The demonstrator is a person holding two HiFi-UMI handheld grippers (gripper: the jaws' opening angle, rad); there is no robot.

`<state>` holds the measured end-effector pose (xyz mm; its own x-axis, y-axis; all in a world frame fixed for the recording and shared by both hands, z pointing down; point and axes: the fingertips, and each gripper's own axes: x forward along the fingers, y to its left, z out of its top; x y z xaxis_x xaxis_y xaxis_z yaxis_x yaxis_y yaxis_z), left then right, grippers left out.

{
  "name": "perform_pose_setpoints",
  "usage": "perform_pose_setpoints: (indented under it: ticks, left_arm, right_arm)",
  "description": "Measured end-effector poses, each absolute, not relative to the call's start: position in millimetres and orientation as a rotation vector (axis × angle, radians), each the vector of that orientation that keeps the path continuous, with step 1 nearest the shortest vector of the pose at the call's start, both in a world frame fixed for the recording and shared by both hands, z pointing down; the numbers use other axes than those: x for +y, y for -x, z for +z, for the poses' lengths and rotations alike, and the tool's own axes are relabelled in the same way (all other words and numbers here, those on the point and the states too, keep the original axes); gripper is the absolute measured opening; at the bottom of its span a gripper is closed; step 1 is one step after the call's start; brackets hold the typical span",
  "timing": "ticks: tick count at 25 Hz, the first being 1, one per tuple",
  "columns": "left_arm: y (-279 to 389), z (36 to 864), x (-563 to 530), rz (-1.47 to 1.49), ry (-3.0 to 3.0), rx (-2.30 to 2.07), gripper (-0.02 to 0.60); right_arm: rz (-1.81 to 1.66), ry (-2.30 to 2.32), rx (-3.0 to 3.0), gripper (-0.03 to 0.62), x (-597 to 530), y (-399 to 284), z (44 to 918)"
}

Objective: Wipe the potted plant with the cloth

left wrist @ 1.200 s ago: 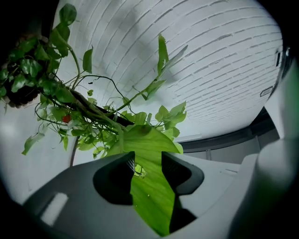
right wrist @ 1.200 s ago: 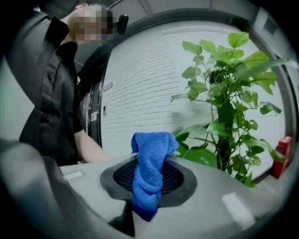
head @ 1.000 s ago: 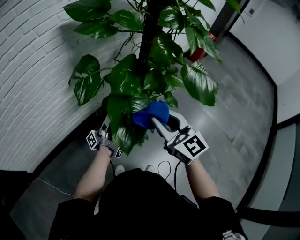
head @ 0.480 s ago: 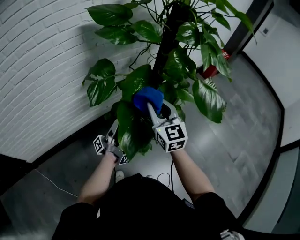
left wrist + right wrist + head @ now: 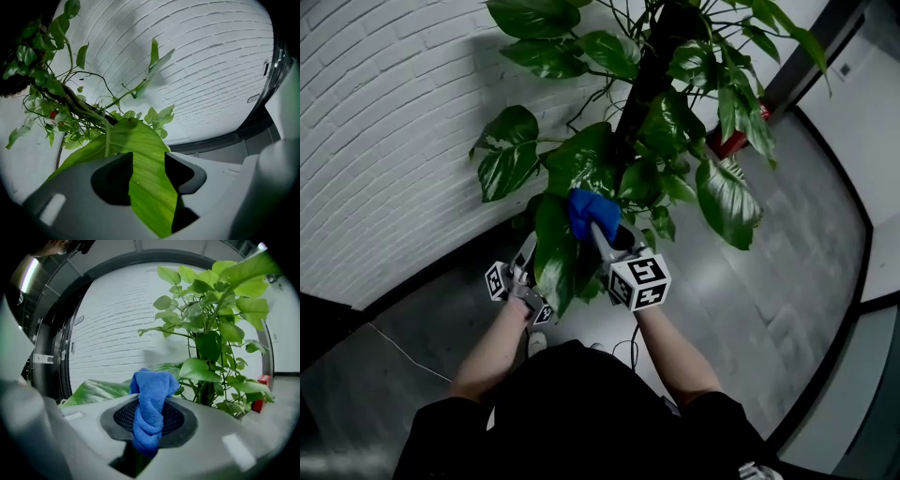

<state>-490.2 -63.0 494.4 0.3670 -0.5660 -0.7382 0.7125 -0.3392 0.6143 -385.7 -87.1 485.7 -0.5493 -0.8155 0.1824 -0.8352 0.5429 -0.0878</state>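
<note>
A tall potted plant (image 5: 656,103) with big glossy leaves on a dark pole stands by the white brick wall. My left gripper (image 5: 531,253) is shut on a long hanging leaf (image 5: 555,253), and the left gripper view shows that leaf (image 5: 147,178) pinched between both jaws. My right gripper (image 5: 602,234) is shut on a bunched blue cloth (image 5: 589,213). The cloth rests against the upper part of the held leaf. In the right gripper view the blue cloth (image 5: 149,406) sits between the jaws with the green leaf (image 5: 96,392) just beyond.
The white brick wall (image 5: 384,141) curves along the left. Grey floor (image 5: 769,281) spreads to the right. A red object (image 5: 733,142) lies behind the plant. A thin cable (image 5: 403,361) crosses the floor near my feet.
My right gripper has carried the blue cloth left and down along the held leaf, toward me. The left gripper has kept its grip on the leaf almost unmoved.
</note>
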Motion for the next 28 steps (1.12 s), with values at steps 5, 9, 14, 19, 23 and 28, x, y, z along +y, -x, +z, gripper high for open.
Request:
perform_pose_setpoints:
  ticks: [5, 9, 14, 19, 23, 28]
  left_arm:
    - [495, 495, -63, -1.330, -1.380, 0.147, 0.202]
    - [495, 493, -65, -1.338, -1.374, 0.164, 0.202]
    - [491, 492, -64, -1.345, -1.367, 0.172, 0.202]
    - [488, 491, -64, -1.333, -1.372, 0.160, 0.202]
    - [486, 490, -61, -1.318, -1.402, 0.136, 0.202]
    - [490, 484, -54, -1.303, -1.493, 0.086, 0.248]
  right_arm:
    - [0.268, -1.351, -2.686, 0.089, -57, 383, 494]
    - [0.306, -1.308, -2.708, 0.089, -34, 380, 503]
    - [0.325, -1.256, -2.719, 0.089, -10, 380, 512]
    - [0.311, -1.188, -2.721, 0.089, 7, 387, 520]
    - [0.286, -1.133, -2.726, 0.089, 18, 392, 521]
    - [0.303, -1.123, -2.730, 0.089, 23, 391, 521]
